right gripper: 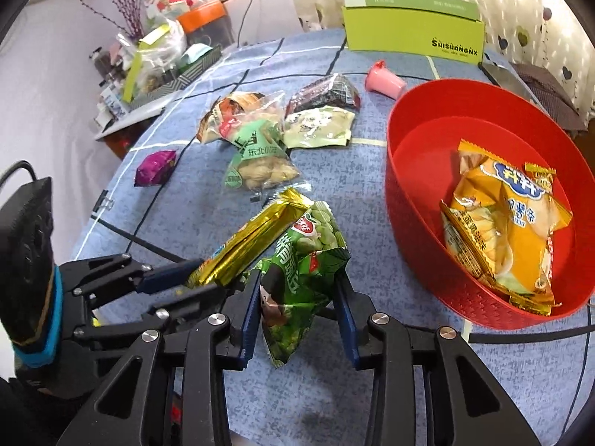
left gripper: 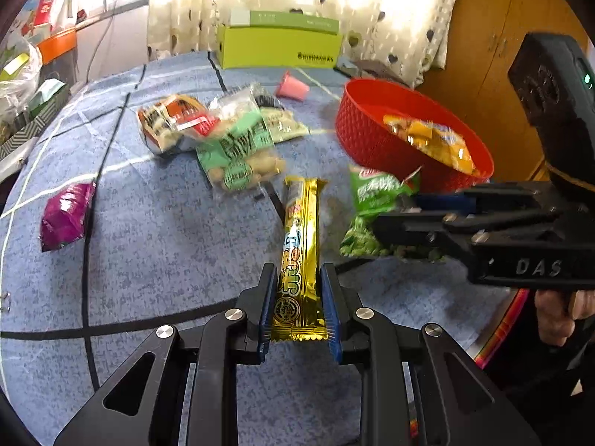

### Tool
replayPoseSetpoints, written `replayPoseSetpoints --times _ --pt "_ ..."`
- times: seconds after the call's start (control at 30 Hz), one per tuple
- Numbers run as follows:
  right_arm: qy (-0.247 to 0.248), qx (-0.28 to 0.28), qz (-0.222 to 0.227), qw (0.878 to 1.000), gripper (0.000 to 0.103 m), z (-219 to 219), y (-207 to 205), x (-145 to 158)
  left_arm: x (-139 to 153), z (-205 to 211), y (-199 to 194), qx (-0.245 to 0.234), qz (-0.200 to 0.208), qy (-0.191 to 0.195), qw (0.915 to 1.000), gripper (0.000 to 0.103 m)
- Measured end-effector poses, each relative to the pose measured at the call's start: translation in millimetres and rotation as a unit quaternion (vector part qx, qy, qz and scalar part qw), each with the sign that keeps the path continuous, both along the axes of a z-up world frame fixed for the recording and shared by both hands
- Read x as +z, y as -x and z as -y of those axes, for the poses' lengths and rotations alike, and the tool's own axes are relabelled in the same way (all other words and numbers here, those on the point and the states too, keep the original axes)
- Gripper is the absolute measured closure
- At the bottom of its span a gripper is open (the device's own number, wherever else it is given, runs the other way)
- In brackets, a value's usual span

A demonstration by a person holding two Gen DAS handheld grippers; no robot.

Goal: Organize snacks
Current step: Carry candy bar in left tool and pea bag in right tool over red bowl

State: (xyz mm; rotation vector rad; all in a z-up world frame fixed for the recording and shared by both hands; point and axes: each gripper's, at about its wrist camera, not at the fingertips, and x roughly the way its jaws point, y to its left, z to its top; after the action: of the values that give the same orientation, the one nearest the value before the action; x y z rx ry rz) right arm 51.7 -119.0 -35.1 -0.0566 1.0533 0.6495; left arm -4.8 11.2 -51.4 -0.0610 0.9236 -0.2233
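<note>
Snacks lie scattered on the blue tablecloth [right gripper: 186, 204], with the red basket [right gripper: 405, 193] at far right holding yellow chip packets [right gripper: 509, 223]. The left gripper [left gripper: 299, 297] clamps a gold snack bar [left gripper: 300, 260]. Just right of it, the right gripper [right gripper: 297, 293] pinches a green pea packet [right gripper: 301, 271] near the basket.

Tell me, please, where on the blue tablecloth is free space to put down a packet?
The blue tablecloth is bare between the purple foil packet and the gold bar wrapper, and near the camera below both grippers. The left half of the red plastic basket is free too. The packet pile is crowded.
</note>
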Motion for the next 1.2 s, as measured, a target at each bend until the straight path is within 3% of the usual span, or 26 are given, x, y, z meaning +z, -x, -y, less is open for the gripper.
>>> replayPoseSetpoints --times 0.1,0.17,0.23,0.47,0.5,0.53,0.6,1.2 --pt "-0.003 0.000 0.000 1.000 0.069 1 1 1 -4 6 -3 -0.014 -0.012 -0.014 0.9997 0.078" --pt "-0.004 0.001 0.002 1.000 0.069 1 1 2 -3 7 -5 -0.015 -0.011 -0.011 0.9998 0.072" --pt "-0.006 0.001 0.004 1.000 0.069 2 1 4 -1 5 -9 -0.012 -0.010 -0.002 0.9999 0.053" --pt "-0.007 -0.009 0.013 1.000 0.069 10 0 8 -4 12 -32 -0.009 -0.011 -0.021 0.9997 0.053" --pt "-0.008 -0.009 0.015 1.000 0.069 10 1 9 -6 14 -32 -0.008 -0.010 -0.026 0.9996 0.055" --pt "-0.008 -0.008 0.016 1.000 0.069 10 2 10 -7 15 -33 -0.007 -0.010 -0.027 0.9996 0.067" --pt "-0.011 -0.005 0.018 1.000 0.069 11 2 12 -7 16 -32 -0.004 -0.008 -0.030 0.9995 0.080" --pt "-0.024 -0.005 0.057 0.998 0.069 26 0 47 37 6 -14 0.023 0.046 0.005 0.9987 0.080"
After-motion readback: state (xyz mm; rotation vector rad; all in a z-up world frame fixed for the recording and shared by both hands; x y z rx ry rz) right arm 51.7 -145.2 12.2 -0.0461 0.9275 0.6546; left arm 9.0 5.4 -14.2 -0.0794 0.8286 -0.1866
